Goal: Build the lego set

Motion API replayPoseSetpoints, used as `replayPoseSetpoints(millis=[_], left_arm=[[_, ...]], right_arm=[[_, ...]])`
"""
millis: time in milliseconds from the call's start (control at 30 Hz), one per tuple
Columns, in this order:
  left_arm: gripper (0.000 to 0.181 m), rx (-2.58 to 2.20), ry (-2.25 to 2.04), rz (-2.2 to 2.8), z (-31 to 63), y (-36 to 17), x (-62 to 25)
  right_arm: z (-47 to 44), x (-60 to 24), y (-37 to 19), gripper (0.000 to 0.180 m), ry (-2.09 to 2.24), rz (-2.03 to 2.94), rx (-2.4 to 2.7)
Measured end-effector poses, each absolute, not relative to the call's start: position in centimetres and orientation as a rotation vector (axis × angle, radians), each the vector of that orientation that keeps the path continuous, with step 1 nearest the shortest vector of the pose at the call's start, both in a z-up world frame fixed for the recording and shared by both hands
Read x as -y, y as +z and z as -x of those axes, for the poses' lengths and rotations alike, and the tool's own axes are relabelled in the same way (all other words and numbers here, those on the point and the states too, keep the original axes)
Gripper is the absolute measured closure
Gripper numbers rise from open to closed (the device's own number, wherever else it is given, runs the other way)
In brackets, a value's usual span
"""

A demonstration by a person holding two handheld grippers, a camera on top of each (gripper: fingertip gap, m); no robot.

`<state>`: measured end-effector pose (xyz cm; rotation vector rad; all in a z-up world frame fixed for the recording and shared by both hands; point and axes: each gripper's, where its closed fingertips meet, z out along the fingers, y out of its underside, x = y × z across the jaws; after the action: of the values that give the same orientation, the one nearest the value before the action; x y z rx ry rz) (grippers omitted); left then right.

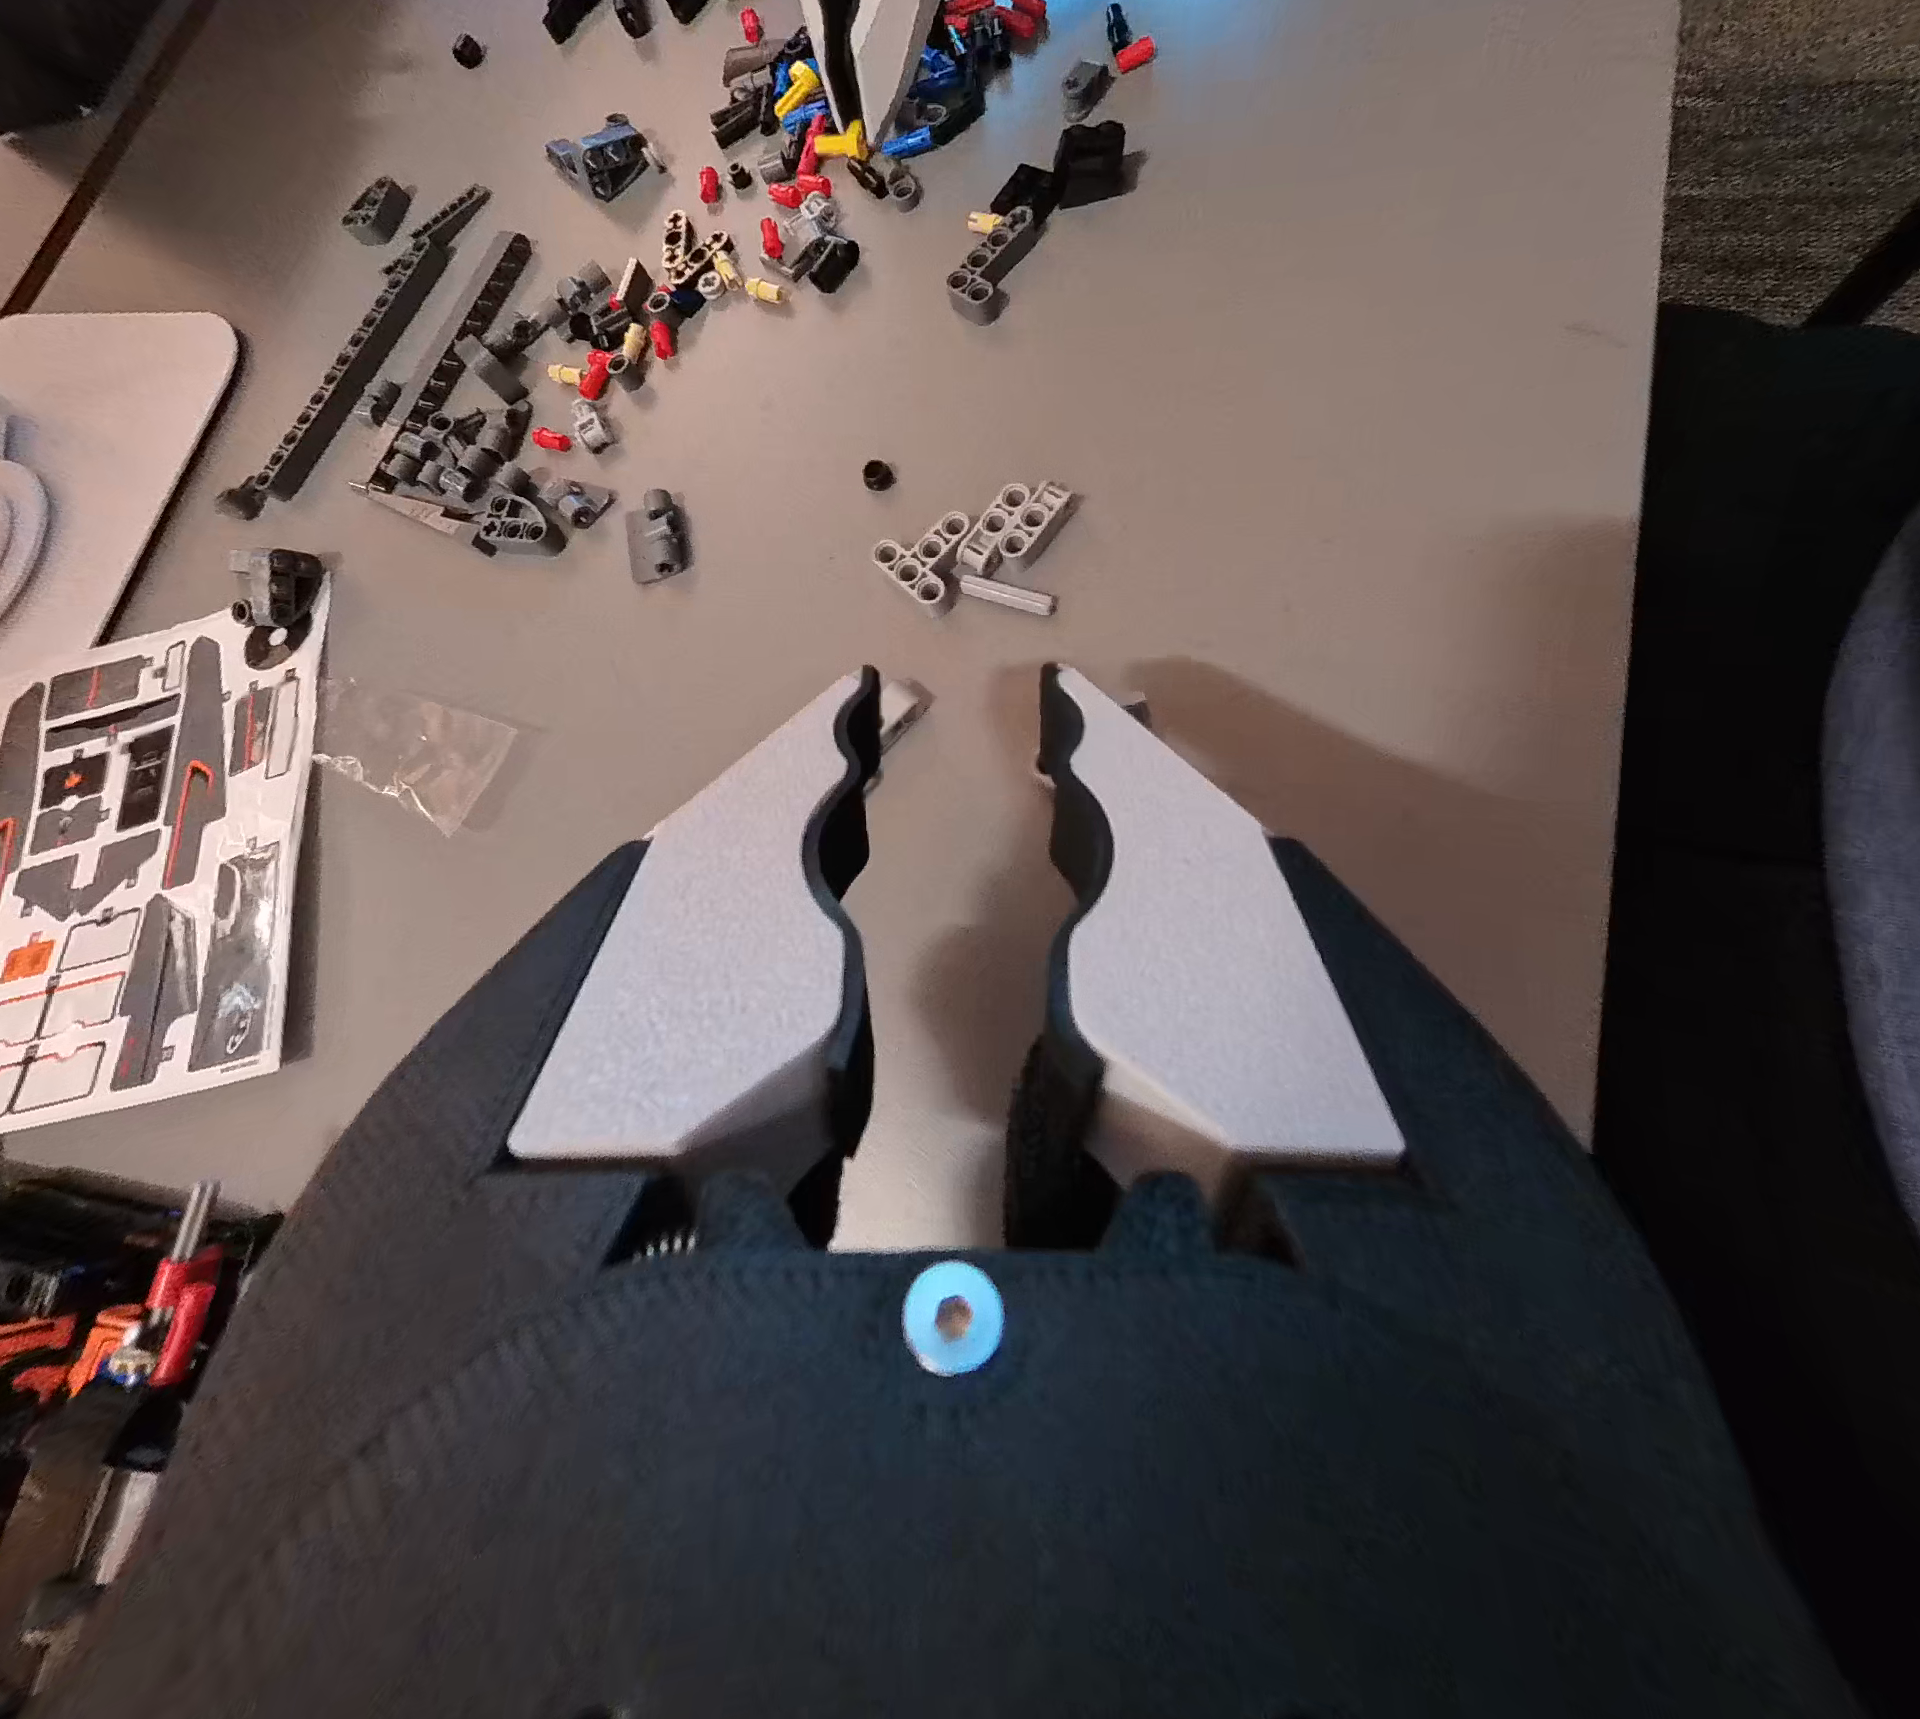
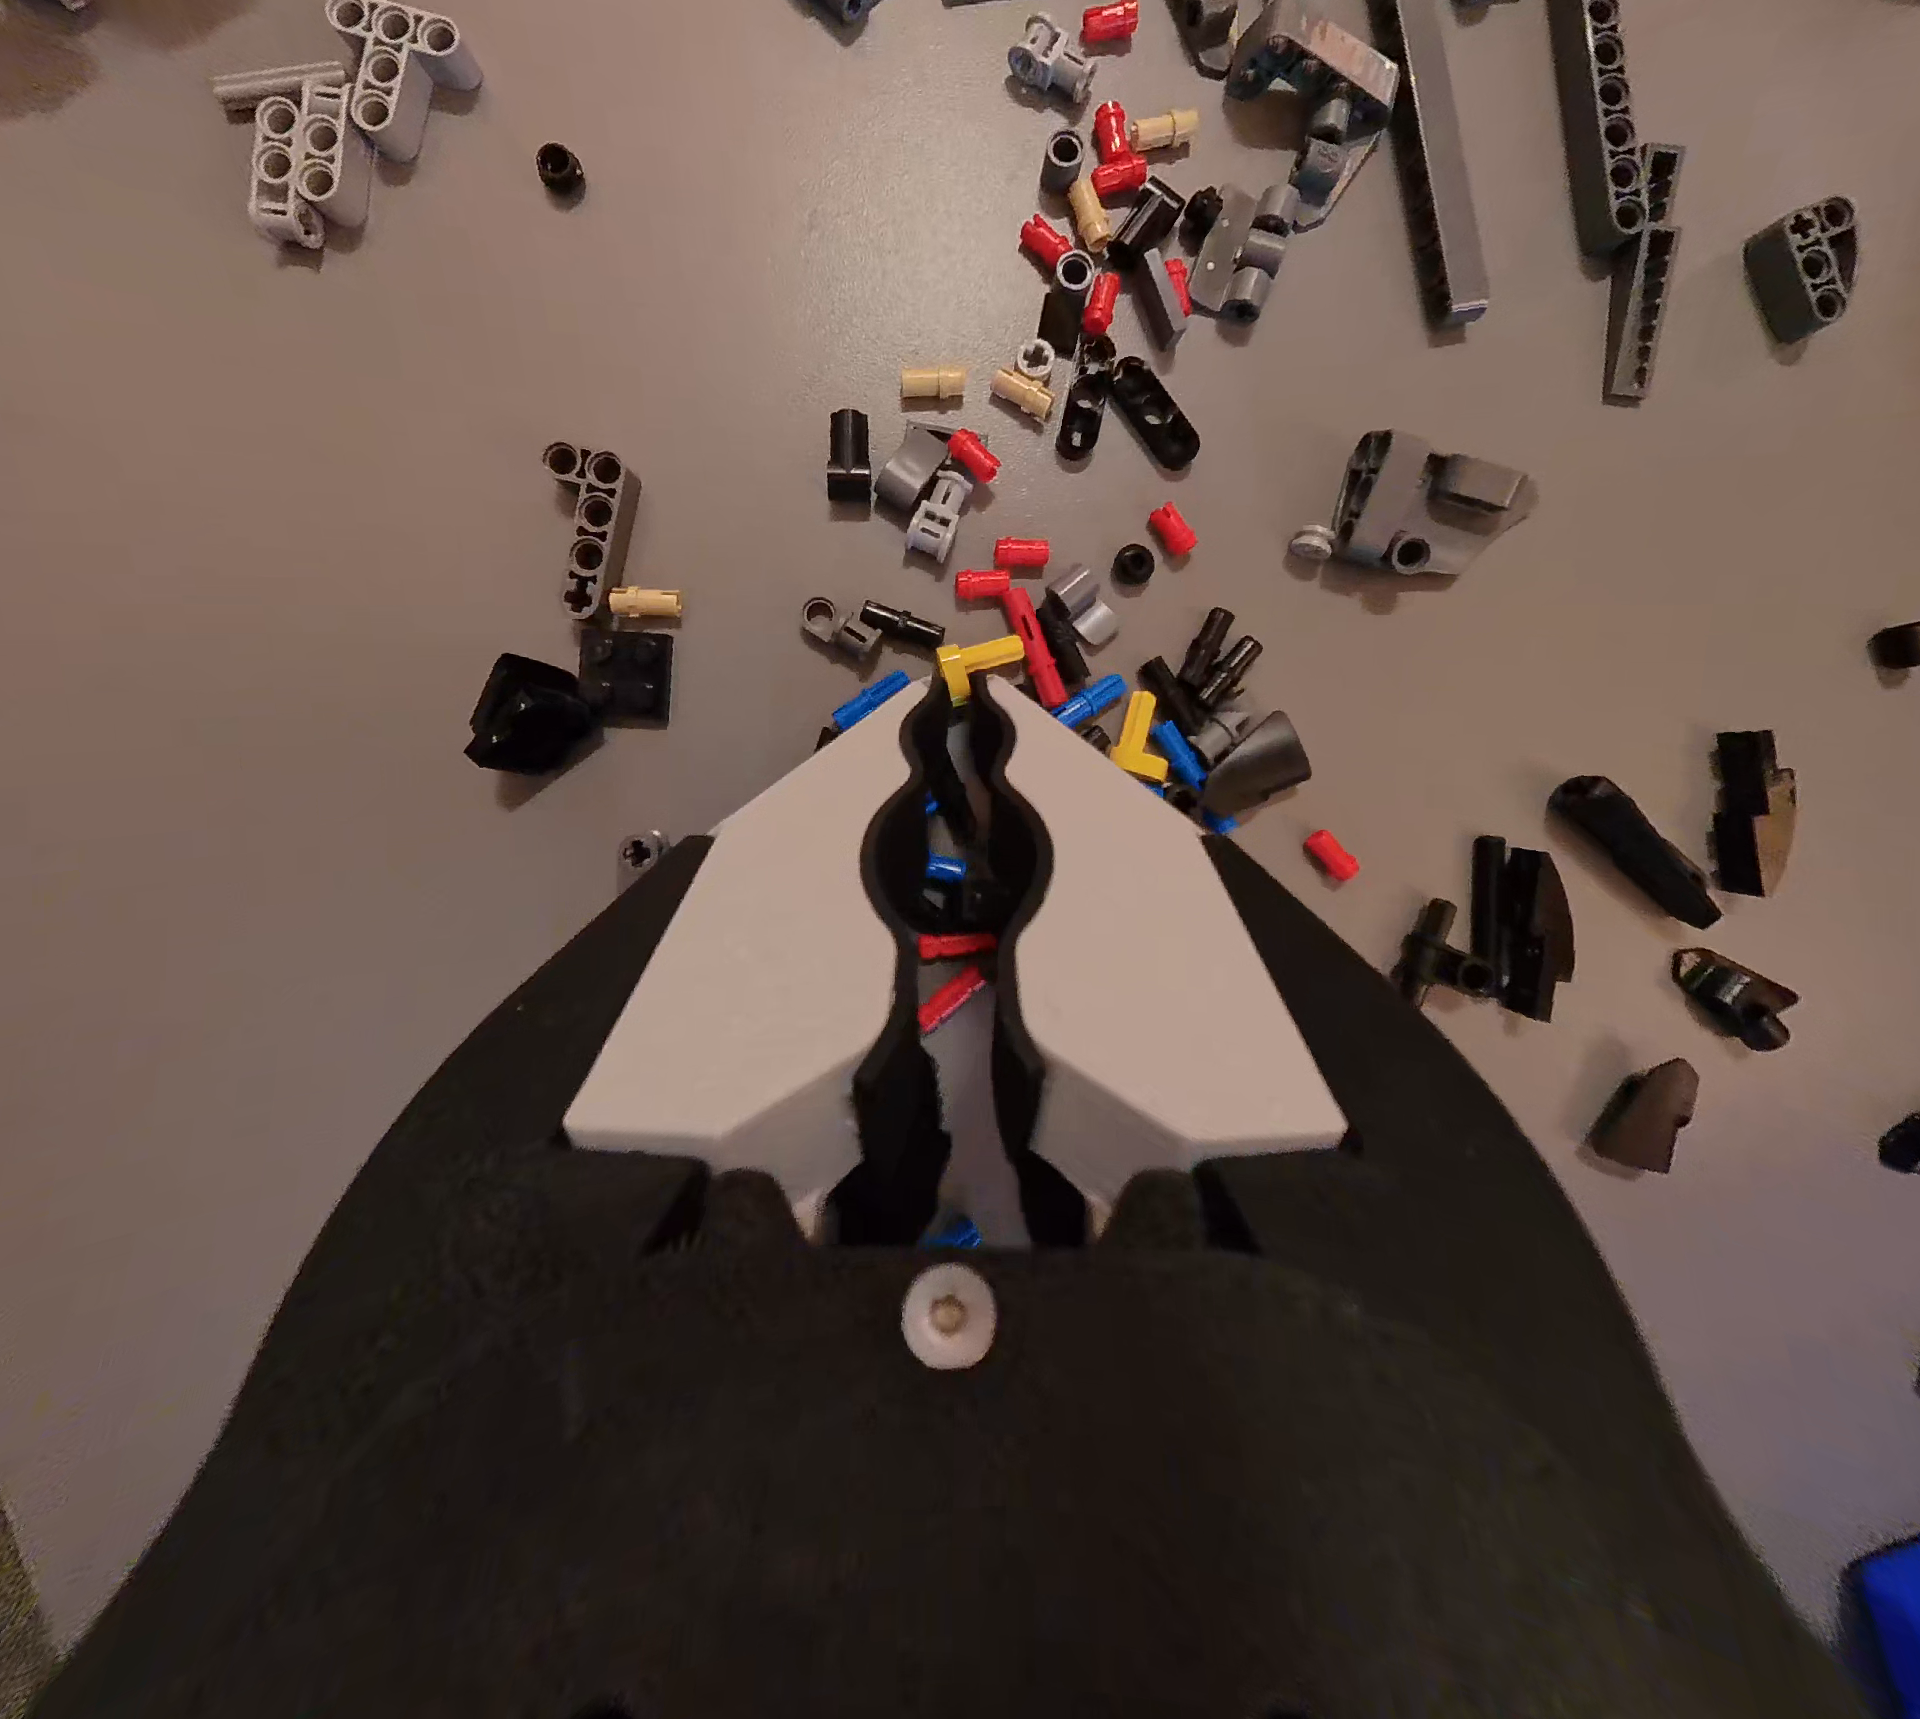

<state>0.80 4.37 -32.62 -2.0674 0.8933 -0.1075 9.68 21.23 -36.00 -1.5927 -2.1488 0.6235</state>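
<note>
While the left gripper (image 1: 956, 682) hangs wide and empty, the right gripper (image 2: 961, 687) pinches a yellow connector (image 2: 971, 659) (tiny, stiff, slippery) by its stub.

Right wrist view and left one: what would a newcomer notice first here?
The right gripper pinching a yellow connector at its fingertips, amid the red, blue and black pins scattered on the grey table. In the left wrist view, the left gripper is open and empty, near light grey beams, a sticker sheet at the left.
</note>
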Motion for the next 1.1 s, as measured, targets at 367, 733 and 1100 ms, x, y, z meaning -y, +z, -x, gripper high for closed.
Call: replayPoseSetpoints(millis=[367, 733, 1100], left_arm=[[0.145, -0.72, -0.192, 1.967, -1.1, -28.4, -7.0], [0.148, -0.774, 0.064, 1.753, -1.3, -23.5, -9.5], [0.152, -0.436, -0.481, 1.628, -3.4, -18.8, -10.9]], right_arm=[[-7.6, -17.6, -28.5, 0.179, 0.703, 1.36, 2.05], [-5.0, -12.9, -22.6, 0.179, 0.765, 1.109, 2.028], [-3.2, -13.7, -17.9, 0.179, 0.52, 0.981, 1.664]])
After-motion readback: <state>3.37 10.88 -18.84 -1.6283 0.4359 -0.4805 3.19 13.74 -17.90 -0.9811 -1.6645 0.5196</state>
